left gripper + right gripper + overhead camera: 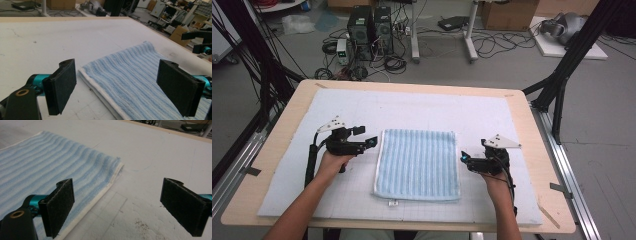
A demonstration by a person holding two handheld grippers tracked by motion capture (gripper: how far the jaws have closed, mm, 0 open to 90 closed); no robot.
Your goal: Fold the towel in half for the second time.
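A light blue striped towel (418, 164) lies folded flat in the middle of the white mat (362, 110), with a white hem along its sides. My left gripper (365, 136) hovers just off the towel's left edge, jaws wide open and holding nothing. In the left gripper view the towel (135, 75) and its far left corner lie between the open jaws of that gripper (122, 87). My right gripper (473, 151) stands open just off the towel's right edge. Between the jaws of the right gripper (122, 207), the towel's far right corner (50, 167) lies to the left.
The mat covers most of a wooden table (532, 130). Black frame posts (562, 75) stand at both sides of the table. On the floor beyond it are computer towers (369, 27), tangled cables (492, 42) and cardboard boxes (507, 12).
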